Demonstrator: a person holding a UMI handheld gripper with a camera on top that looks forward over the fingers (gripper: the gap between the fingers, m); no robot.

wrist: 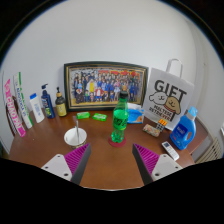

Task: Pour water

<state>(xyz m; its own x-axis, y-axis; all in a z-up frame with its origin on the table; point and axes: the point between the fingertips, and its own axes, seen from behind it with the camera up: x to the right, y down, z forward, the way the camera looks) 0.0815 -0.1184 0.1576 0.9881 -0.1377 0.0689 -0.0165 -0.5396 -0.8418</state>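
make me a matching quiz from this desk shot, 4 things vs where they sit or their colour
Things:
1. green bottle
2. blue bottle
3. gift bag
4. small white cup

Descriptions:
A. white, with handles, beside the framed photo
B. ahead of the open gripper, in the middle of the table
C. beyond the left finger
D. beyond the right finger, below the bag

Pairs: 1-B, 2-D, 3-A, 4-C
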